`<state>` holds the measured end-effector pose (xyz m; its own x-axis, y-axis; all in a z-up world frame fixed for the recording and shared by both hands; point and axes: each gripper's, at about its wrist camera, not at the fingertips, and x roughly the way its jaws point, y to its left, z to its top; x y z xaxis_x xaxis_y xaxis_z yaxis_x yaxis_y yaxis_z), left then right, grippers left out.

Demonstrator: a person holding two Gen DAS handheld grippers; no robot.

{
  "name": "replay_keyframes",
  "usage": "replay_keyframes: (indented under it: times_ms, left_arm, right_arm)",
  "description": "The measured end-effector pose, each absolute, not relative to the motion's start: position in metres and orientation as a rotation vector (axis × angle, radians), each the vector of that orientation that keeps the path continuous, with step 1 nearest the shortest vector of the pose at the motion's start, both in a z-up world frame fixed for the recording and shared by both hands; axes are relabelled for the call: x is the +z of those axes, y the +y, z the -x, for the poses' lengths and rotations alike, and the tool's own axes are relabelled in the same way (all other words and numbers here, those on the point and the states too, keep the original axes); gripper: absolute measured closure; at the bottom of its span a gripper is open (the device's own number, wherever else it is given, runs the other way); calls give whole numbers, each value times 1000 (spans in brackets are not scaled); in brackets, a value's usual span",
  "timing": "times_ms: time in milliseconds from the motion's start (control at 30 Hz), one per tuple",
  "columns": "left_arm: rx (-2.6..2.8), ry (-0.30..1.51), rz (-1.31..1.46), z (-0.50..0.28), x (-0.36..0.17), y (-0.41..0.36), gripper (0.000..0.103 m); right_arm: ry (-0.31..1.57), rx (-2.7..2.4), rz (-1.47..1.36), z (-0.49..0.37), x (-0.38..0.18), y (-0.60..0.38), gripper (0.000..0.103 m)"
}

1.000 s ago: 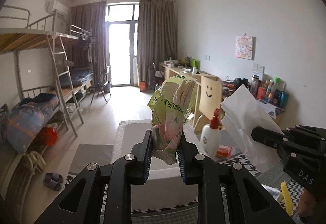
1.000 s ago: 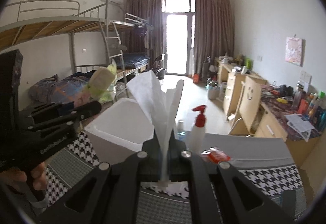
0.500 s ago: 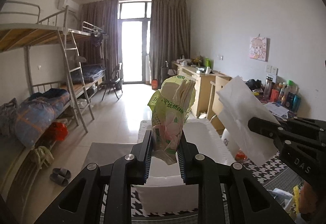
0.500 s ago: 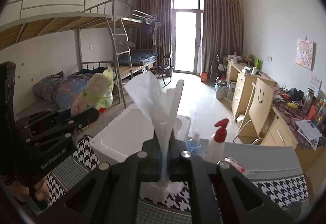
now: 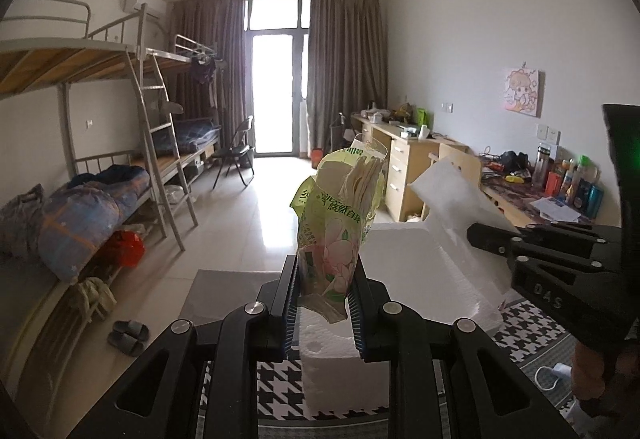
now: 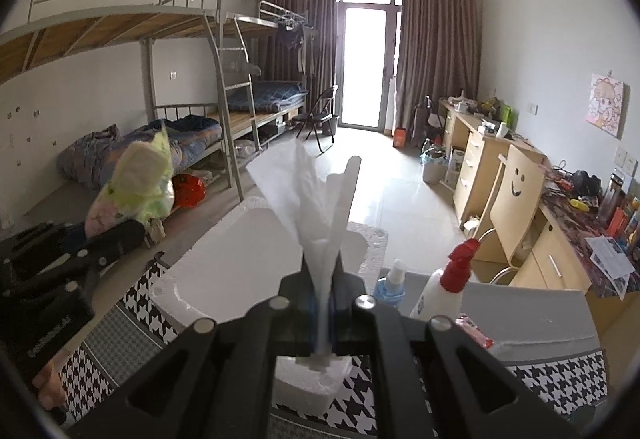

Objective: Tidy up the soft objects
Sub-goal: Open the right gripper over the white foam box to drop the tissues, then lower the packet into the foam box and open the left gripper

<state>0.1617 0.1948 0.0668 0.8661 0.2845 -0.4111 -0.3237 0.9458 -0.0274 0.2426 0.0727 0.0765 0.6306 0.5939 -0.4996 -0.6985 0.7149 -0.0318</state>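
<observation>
L gripper [image 5: 324,313] clamped on green tissue pack [image 5: 340,223], R gripper [image 6: 322,309] pinched on white tissue sheet [image 6: 304,199]; both held above foam box [image 6: 256,259] at 12, prob. for dropping in.

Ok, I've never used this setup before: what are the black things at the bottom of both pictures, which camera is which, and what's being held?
There is no robot arm here. A person holds a two-finger clamp tool in each hand, and each tool has a wide-angle camera looking forward along its fingers, so the black shapes at the bottom are the tool itself.

In the left tool's view, the left gripper is shut on a green tissue pack, and the right tool shows at the right edge. In the right tool's view, the right gripper is shut on a folded white tissue, and the left tool shows at the left edge.

Below them is a table with a black-and-white checked cloth. On it stand a white foam box, a white spray bottle with a red top, a small blue bottle and a red packet.
</observation>
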Motion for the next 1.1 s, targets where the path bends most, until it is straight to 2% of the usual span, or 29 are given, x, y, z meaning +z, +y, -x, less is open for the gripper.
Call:
replay_keyframes:
  times_ms: [533, 567, 633, 700, 733, 1100]
  left_arm:
    - [330, 429, 124, -160, 61, 204, 78]
    - [330, 431, 125, -161, 60, 205, 78]
    - [329, 435, 126, -162, 60, 205, 78]
    - [328, 437, 128, -163, 60, 205, 78]
    - [326, 438, 128, -164, 60, 205, 78]
    - [308, 449, 123, -170, 63, 201, 78]
  right_arm:
    - [595, 776, 272, -263, 59, 100, 94]
    - [608, 780, 270, -264, 58, 102, 91]
    - [635, 792, 267, -266, 57, 104, 79]
    - [646, 802, 274, -266, 55, 105, 50]
    - [640, 798, 278, -264, 55, 105, 45]
    - [576, 794, 261, -254, 77, 90, 45]
